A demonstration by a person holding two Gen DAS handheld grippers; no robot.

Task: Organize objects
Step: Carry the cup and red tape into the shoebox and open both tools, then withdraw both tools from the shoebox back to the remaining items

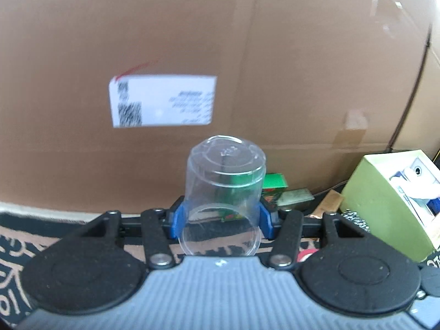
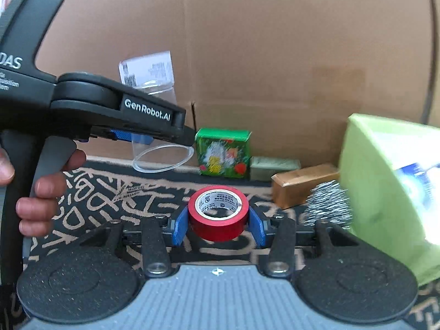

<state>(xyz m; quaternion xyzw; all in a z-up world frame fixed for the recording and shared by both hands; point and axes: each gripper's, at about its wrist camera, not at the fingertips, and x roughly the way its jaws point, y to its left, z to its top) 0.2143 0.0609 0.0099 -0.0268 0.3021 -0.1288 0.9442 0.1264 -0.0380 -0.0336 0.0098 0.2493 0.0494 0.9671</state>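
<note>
I have the clear cup [image 1: 224, 192] upside down in my left gripper [image 1: 222, 218], jaws about half closed and pressing its walls near the rim, lifted off the rug [image 1: 16, 247] in front of the cardboard [image 1: 165, 27]. My right gripper [image 2: 218, 227] holds the red tape [image 2: 218, 211] the same way, pads tight on either side of the roll, also clear of the rug.

The green box [image 2: 385, 192] stands open just to the right, with a steel scourer [image 2: 327, 206] beside it and small packets [image 2: 224, 152] along the cardboard.

The cup worries me most: thin, slick plastic could buckle or squirt out if I squeeze harder. The box is blurred, so I may misjudge its rim and knock it with the tape.
</note>
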